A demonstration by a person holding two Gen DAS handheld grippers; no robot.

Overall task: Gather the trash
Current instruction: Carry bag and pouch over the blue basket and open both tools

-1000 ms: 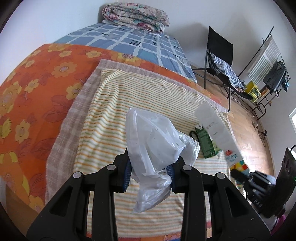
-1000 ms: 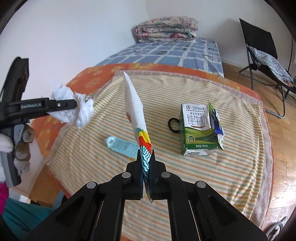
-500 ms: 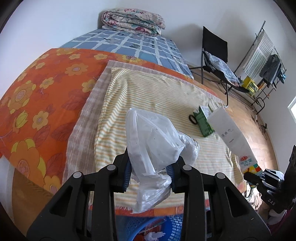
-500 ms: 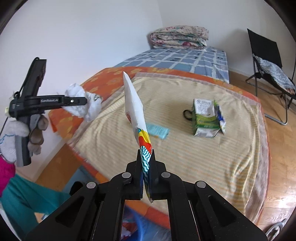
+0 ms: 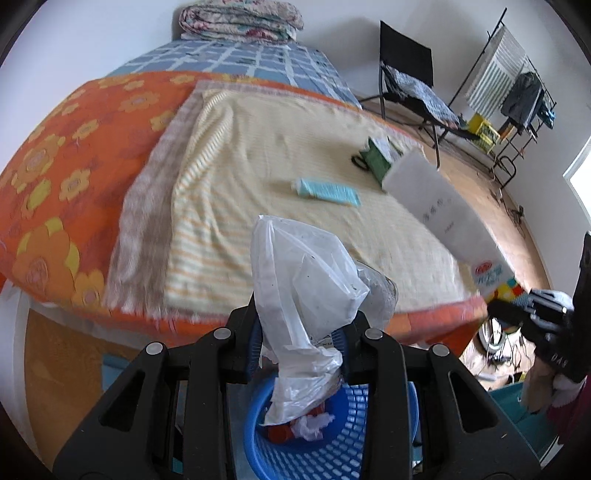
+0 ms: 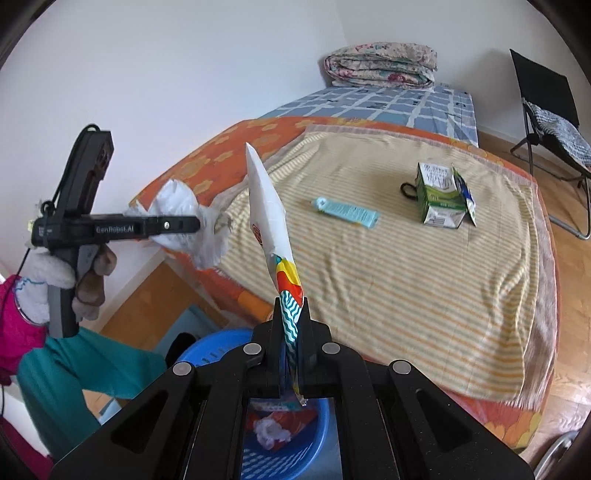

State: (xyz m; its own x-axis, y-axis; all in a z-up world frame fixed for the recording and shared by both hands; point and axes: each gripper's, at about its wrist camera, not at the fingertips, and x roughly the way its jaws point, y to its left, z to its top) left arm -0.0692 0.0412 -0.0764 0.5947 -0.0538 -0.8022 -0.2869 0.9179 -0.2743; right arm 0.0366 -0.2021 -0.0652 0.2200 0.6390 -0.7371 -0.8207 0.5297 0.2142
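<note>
My left gripper (image 5: pixel 299 332) is shut on a crumpled clear plastic bag (image 5: pixel 306 295), held above a blue mesh trash basket (image 5: pixel 369 443) on the floor. It also shows in the right wrist view (image 6: pixel 195 223). My right gripper (image 6: pixel 291 332) is shut on a flat white snack wrapper (image 6: pixel 269 206) with a colourful end, above the same basket (image 6: pixel 221 343); the wrapper also shows in the left wrist view (image 5: pixel 439 206). On the striped blanket (image 6: pixel 424 288) lie a light blue tube (image 6: pixel 347 212) and a green milk carton (image 6: pixel 439 199).
The basket holds red and white trash (image 6: pixel 273 428). The bed has an orange flowered cover (image 5: pixel 74 147) and a folded quilt (image 5: pixel 240 18) at its head. A black folding chair (image 5: pixel 410 81) and a drying rack (image 5: pixel 513 85) stand on the wood floor beyond.
Both grippers have pulled back off the bed with their loads and now hang over the blue basket at the bed's foot. The tube and carton have not moved.
</note>
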